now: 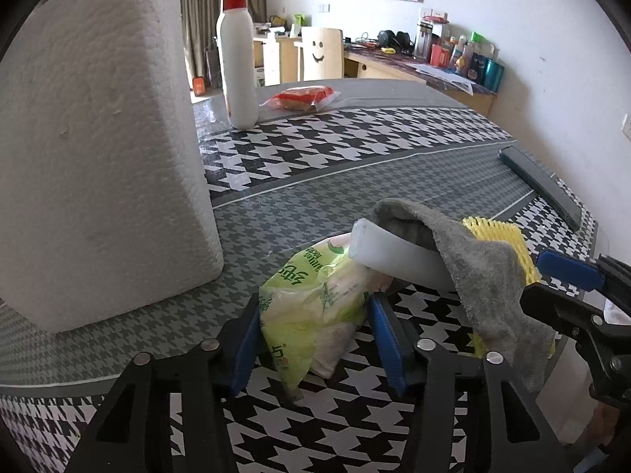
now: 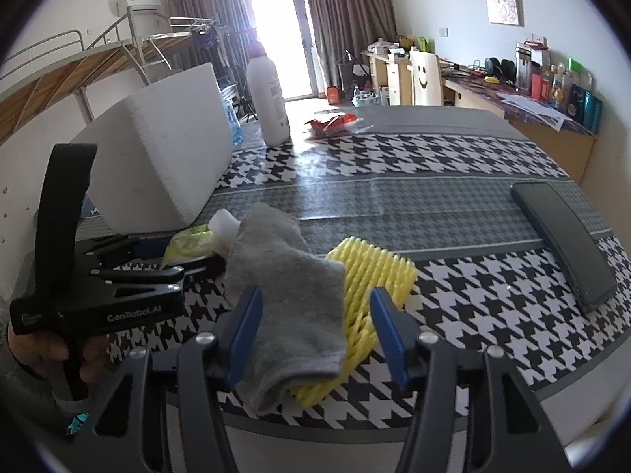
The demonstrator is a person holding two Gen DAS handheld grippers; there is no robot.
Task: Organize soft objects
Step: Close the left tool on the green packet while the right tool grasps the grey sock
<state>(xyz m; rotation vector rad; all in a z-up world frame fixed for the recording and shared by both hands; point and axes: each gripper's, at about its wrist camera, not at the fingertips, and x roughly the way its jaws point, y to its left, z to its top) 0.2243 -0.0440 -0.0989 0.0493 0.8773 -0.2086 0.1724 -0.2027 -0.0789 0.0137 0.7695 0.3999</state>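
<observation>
In the left wrist view a green plastic packet [image 1: 311,307] lies on the houndstooth tablecloth [image 1: 355,146]. My left gripper [image 1: 313,315] is shut on it, one blue pad against each side. A white tube [image 1: 394,256] rests on the packet's far end, partly under a grey sock [image 1: 485,272]. The sock is draped over a yellow foam net [image 2: 374,272]. In the right wrist view my right gripper [image 2: 315,315] is shut on sock [image 2: 292,299] and net together, the left pad on the sock, the right pad on the net. The right gripper [image 1: 552,283] also shows at the left view's right edge.
A big white foam block [image 1: 98,157] stands at the left. Behind it are a white pump bottle [image 1: 236,67] and a red snack packet [image 1: 301,96]. A dark flat phone [image 2: 564,240] lies at the right near the table edge. A hand [image 2: 47,354] holds the left gripper.
</observation>
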